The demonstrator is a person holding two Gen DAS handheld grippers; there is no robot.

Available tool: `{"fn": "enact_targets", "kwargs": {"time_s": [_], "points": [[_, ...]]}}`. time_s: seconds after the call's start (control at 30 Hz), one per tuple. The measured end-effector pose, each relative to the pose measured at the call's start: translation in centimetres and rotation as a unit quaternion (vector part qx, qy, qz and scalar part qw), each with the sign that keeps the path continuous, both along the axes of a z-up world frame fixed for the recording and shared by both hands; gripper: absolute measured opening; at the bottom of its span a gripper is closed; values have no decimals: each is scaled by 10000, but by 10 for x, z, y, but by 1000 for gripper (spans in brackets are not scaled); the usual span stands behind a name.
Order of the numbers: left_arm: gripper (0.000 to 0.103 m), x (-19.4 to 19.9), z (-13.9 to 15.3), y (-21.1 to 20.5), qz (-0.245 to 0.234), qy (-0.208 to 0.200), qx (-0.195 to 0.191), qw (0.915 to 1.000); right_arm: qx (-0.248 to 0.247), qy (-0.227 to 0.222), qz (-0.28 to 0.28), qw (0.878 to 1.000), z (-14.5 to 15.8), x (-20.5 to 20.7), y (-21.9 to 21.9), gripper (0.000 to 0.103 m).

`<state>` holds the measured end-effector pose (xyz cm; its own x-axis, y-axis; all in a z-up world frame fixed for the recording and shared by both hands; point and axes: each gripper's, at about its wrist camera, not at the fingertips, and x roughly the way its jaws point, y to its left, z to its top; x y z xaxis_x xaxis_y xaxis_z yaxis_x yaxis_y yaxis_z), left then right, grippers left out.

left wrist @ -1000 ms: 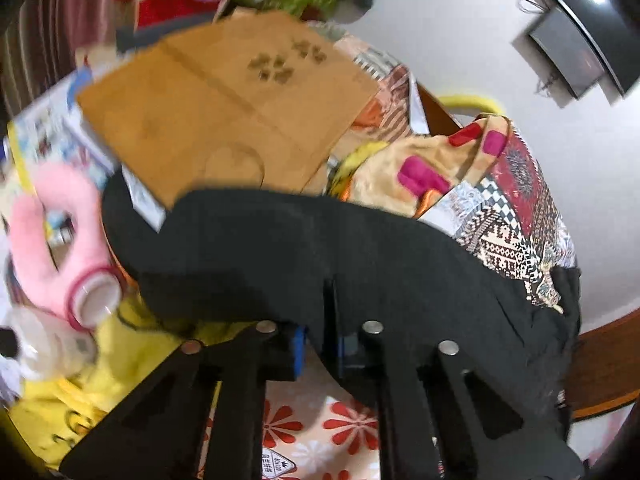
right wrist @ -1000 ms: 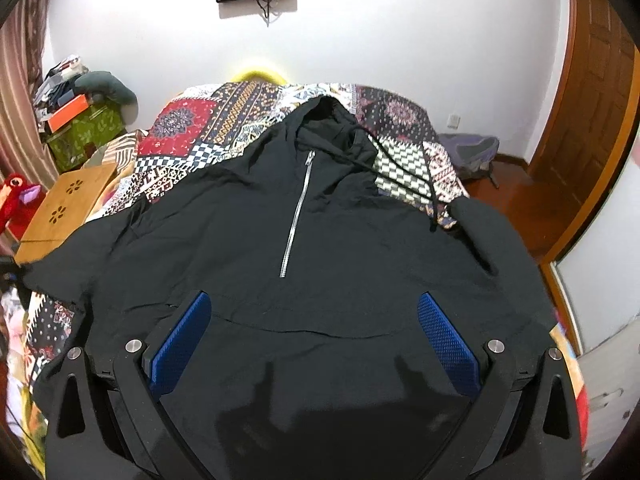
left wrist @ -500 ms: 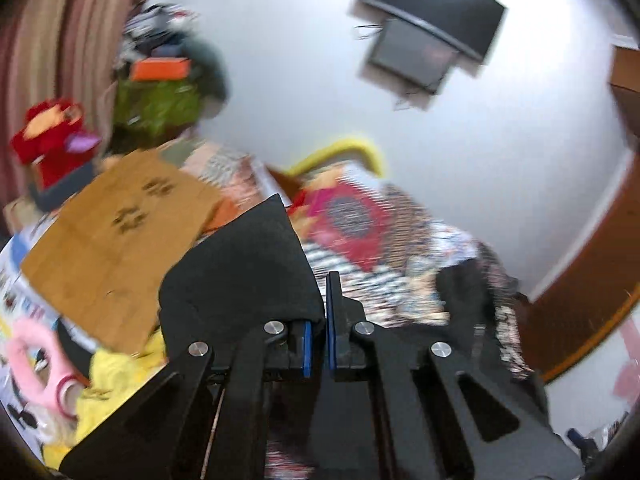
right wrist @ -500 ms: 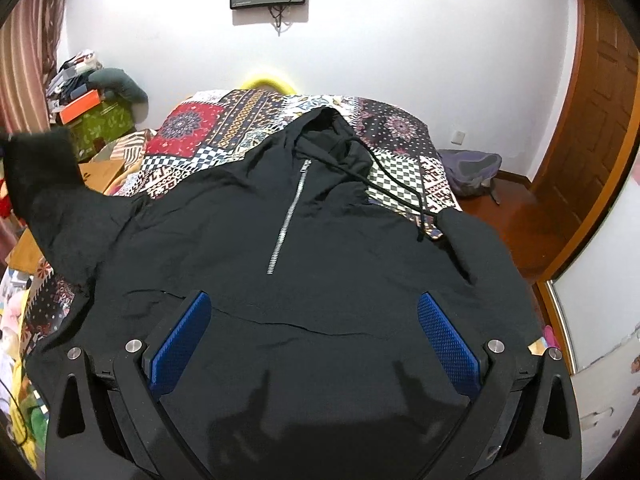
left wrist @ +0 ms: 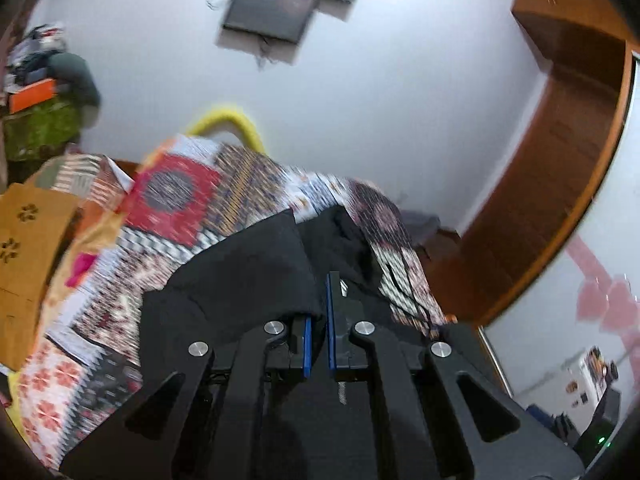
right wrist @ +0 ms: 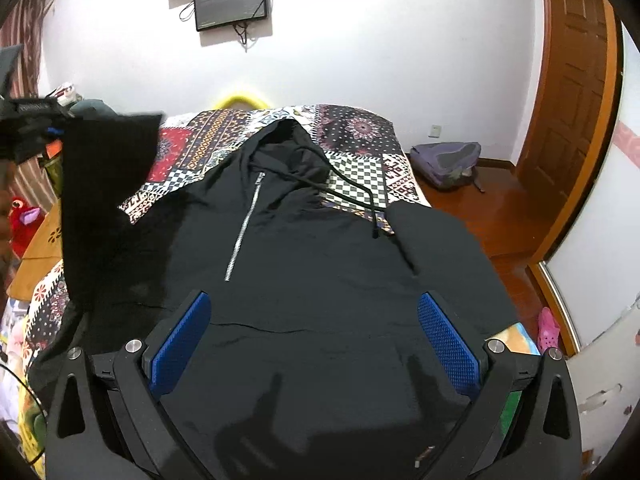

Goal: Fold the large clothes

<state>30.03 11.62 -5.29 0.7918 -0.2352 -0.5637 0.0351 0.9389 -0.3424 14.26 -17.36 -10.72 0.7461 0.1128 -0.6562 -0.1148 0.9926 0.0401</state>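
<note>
A black zip hoodie [right wrist: 312, 264] lies front up on the patchwork bedspread [right wrist: 360, 136], hood towards the far wall. My left gripper [left wrist: 317, 320] is shut on the hoodie's left sleeve [left wrist: 256, 276] and holds it up off the bed. In the right wrist view that sleeve [right wrist: 104, 184] hangs raised at the left, with the left gripper [right wrist: 44, 132] at its top. My right gripper [right wrist: 316, 336] is open and empty, hovering over the hoodie's lower front. The right sleeve [right wrist: 432, 232] lies flat beside the body.
A wooden board [left wrist: 28, 240] and toys lie left of the bed. A purple bag [right wrist: 444, 158] sits on the wooden floor at the right. A brown door [right wrist: 576, 92] stands at the right. A screen [right wrist: 230, 0] hangs on the far wall.
My left gripper has lifted the left sleeve up off the bed and swung it towards the hoodie's body. The right gripper has stayed open, tilting up slightly.
</note>
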Motion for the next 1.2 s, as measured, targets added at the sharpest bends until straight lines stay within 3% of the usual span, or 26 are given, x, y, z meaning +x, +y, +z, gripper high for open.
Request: {"fn": "enact_targets", "kwargs": {"time_s": [0.17, 0.33, 0.5, 0.67, 0.77, 0.83, 0.9, 1.2], "points": [[4, 9, -46, -44, -377, 576, 157, 9975, -98, 27, -30, 9999, -3, 2, -6, 103], [4, 10, -97, -86, -797, 1373, 409, 9865, -231, 108, 1, 9997, -8, 2, -8, 103], [5, -5, -125, -115, -1174, 1681, 907, 9746, -389, 147, 29, 9991, -9, 0, -4, 103], [19, -24, -136, -123, -1514, 1911, 1094, 9636, -423, 16, 44, 9991, 0, -5, 6, 103], [27, -39, -130, -120, -1656, 1870, 1171, 9612, -441, -75, 98, 9990, 6, -9, 14, 103], [49, -52, -121, -116, -1687, 1712, 1330, 9615, -448, -119, 150, 9988, 9, -10, 20, 103], [60, -69, -106, -106, -1676, 1387, 1477, 9648, -457, -176, 197, 9986, 12, -10, 27, 103], [67, -107, -68, -29, -930, 689, 1922, 9745, -613, -347, 652, 9954, 25, 1, 76, 103]]}}
